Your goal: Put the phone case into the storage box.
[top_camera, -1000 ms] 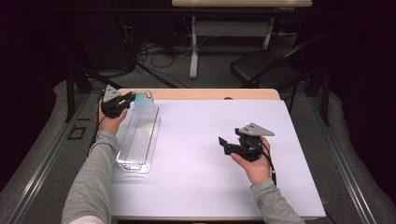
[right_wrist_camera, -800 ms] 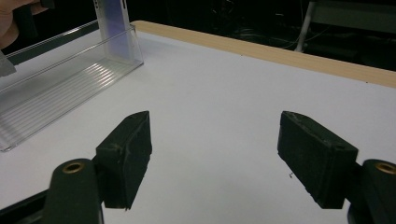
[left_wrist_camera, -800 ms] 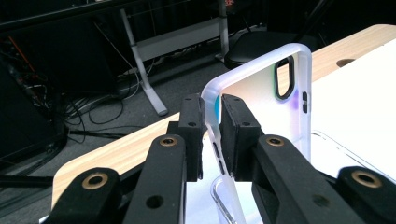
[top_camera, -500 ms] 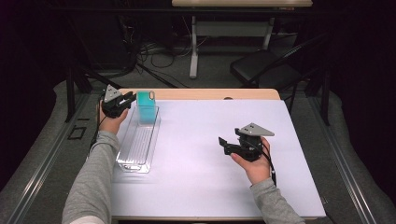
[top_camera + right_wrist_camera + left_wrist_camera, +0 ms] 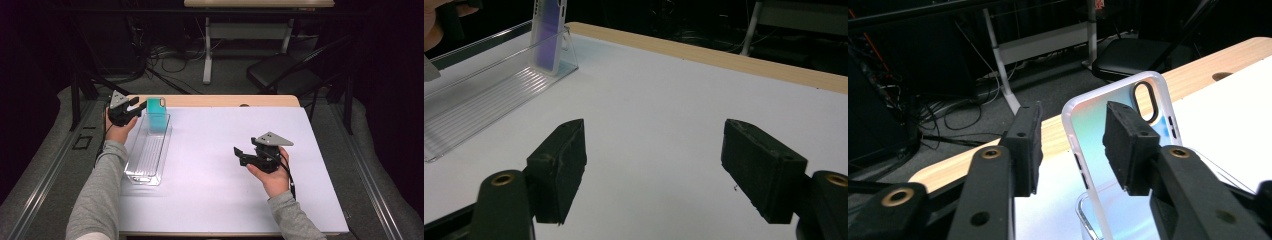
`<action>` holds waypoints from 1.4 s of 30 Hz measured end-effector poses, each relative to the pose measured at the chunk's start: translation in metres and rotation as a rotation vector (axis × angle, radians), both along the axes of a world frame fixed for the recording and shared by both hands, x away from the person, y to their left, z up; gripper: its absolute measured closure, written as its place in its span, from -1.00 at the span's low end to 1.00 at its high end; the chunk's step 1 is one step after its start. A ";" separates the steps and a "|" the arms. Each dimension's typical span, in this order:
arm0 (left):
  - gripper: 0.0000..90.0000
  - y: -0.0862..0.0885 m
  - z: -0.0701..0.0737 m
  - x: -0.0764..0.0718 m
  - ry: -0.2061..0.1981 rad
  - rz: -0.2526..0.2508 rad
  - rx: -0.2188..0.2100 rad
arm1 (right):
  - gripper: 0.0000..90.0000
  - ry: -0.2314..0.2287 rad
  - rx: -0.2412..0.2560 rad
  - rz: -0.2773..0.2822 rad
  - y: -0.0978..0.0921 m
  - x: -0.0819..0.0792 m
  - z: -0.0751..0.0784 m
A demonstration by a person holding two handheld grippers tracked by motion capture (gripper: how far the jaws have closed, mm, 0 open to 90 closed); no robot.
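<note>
Teal case (image 5: 156, 116) stands upright at the tray's (image 5: 145, 172) far end — just beside the left gripper (image 5: 141, 106), jaws apart around it; the right gripper (image 5: 239, 155) waits, jaws apart, well off.

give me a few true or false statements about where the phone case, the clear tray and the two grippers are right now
1. The phone case stands upright at the far end of the clear tray. True.
2. The left gripper is clamped shut on the case. False: its jaws are apart, and one jaw is clear of the case.
3. The right gripper holds a second case. False: it is open and holds nothing.
4. The tray lies on the white table cover. True.
5. The case lies flat on the table. False: it stands on end.
</note>
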State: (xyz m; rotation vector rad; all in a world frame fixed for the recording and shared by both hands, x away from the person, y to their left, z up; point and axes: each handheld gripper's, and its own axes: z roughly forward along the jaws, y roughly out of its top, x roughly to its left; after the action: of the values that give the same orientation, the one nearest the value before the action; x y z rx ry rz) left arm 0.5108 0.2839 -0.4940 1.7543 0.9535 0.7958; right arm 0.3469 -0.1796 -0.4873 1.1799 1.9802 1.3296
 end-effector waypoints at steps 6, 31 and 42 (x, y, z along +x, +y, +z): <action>0.13 0.000 0.000 -0.001 0.013 0.015 0.018 | -0.43 -0.002 0.001 0.002 0.000 0.000 0.000; -0.13 0.006 0.017 -0.013 0.041 0.059 -0.016 | -0.44 0.003 0.010 0.009 0.000 0.002 -0.001; -0.17 0.007 0.028 -0.024 0.084 0.050 -0.036 | -0.44 0.001 0.017 0.008 -0.002 0.001 0.000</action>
State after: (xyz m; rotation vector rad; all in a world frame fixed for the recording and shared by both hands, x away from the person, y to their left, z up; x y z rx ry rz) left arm 0.4865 0.2913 -0.4663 1.7505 1.0650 0.7368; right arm 0.3476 -0.1811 -0.4872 1.1817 1.9803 1.3533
